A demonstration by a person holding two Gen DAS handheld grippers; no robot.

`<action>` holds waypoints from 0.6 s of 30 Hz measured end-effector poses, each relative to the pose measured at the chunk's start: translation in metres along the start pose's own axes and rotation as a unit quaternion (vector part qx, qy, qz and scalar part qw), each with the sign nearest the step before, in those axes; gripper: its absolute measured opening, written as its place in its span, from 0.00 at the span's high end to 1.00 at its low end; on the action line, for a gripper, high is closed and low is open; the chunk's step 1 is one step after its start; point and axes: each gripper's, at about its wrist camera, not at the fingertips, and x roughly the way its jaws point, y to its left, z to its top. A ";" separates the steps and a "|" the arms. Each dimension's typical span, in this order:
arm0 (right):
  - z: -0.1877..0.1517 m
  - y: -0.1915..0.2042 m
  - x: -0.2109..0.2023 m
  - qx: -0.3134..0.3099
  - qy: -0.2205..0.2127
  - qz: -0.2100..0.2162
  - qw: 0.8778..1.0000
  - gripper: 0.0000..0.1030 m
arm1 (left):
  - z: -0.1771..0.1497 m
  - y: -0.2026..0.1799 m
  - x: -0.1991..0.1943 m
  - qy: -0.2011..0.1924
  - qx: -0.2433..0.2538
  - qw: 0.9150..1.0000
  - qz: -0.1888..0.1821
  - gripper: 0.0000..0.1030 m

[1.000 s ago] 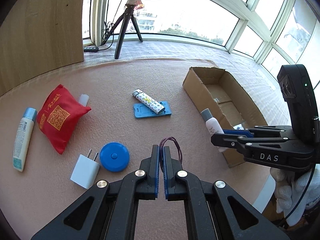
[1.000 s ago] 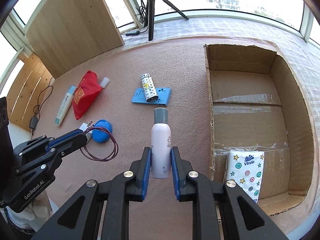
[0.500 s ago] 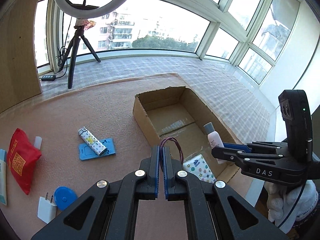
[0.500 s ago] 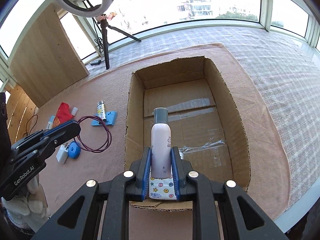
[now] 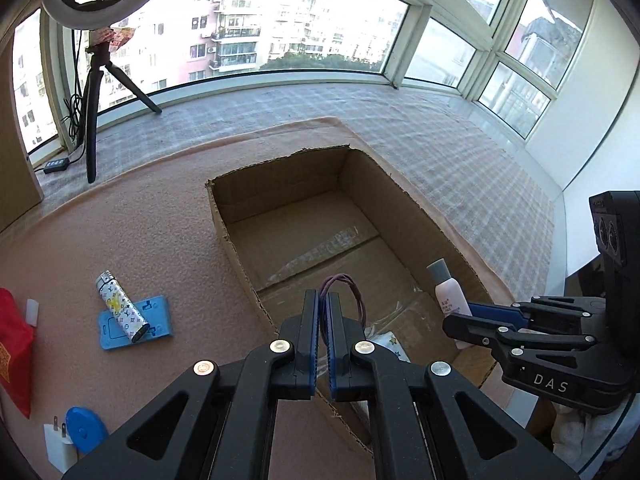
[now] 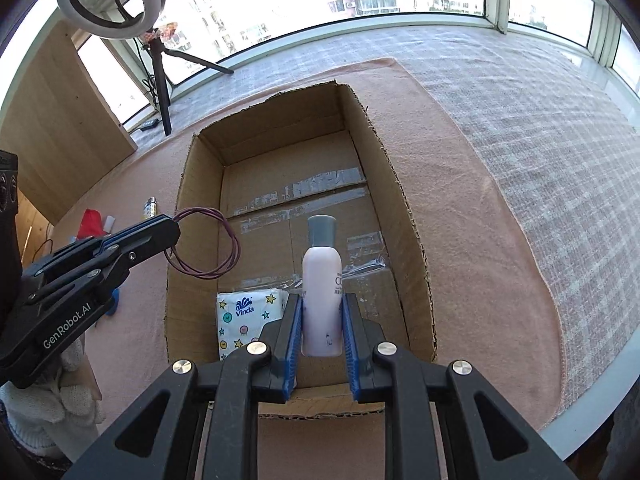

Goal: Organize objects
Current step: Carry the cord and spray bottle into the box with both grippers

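An open cardboard box (image 5: 224, 216) (image 6: 404, 208) sits on the pink mat. My left gripper (image 5: 323, 296) (image 6: 172, 232) is shut on a purple hair tie (image 5: 352, 292) (image 6: 208, 244), which hangs over the box's near left wall. My right gripper (image 6: 320, 304) (image 5: 472, 308) is shut on a pale pink bottle (image 6: 322, 276) (image 5: 448, 294) with a grey cap, held above the box's near end. A Vinda tissue pack (image 6: 244, 316) (image 5: 390, 342) lies on the box floor at the near left corner.
Left of the box on the mat lie a patterned lighter (image 5: 120, 308) on a blue card (image 5: 156, 320), a red pouch (image 5: 14, 344), a blue round tape measure (image 5: 86, 430) and a white plug (image 5: 58, 450). A ring light on a tripod (image 6: 160, 64) stands at the window.
Both grippers have travelled right from the scattered items to the box. The hair tie and the bottle, both still gripped, now hang over the box's near end.
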 end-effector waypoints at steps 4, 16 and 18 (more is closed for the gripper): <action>0.001 0.001 0.002 -0.003 0.004 0.005 1.000 0.82 | -0.001 0.002 0.000 0.003 -0.003 1.000 -0.003 0.97; 0.002 0.023 -0.005 -0.007 -0.003 0.024 1.000 0.71 | -0.012 0.022 -0.032 -0.011 -0.021 1.000 0.000 0.96; 0.002 0.028 -0.006 -0.007 -0.006 0.029 1.000 0.71 | -0.016 0.030 -0.040 -0.014 -0.028 1.000 0.000 0.96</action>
